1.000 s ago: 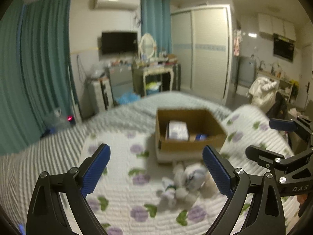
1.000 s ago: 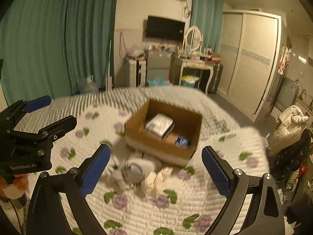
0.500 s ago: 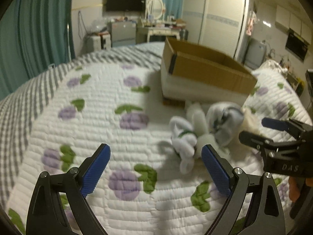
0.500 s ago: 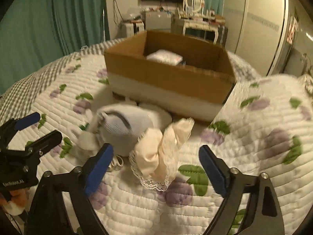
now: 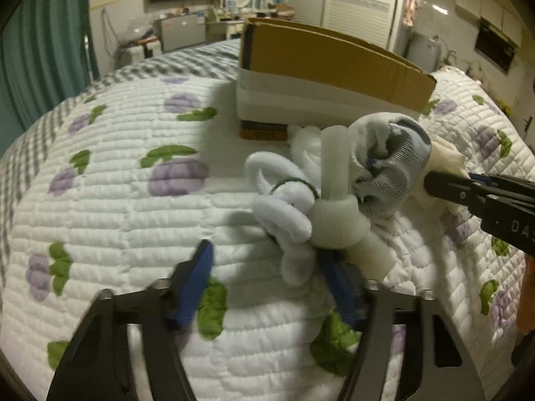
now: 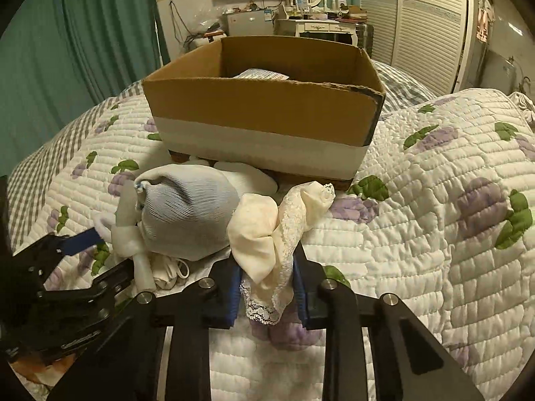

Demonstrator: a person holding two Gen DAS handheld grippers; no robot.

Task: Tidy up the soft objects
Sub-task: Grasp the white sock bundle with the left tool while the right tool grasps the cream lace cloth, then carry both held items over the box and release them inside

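Observation:
A pile of soft things lies on the quilt in front of a cardboard box. My right gripper is shut on a cream lace-trimmed cloth; it shows at the right of the left wrist view. A rolled grey-blue sock lies beside it. My left gripper is partly closed around a white knotted fluffy bundle, its right finger against the bundle, its left finger apart. A white tube piece sits knotted in it.
The box holds a white packet. The quilt has purple and green flower prints. Green curtains, a dresser with mirror and a wardrobe stand beyond the bed.
Both grippers dropped toward the pile and narrowed. The right one closed on the cream cloth; the left one came around the white bundle.

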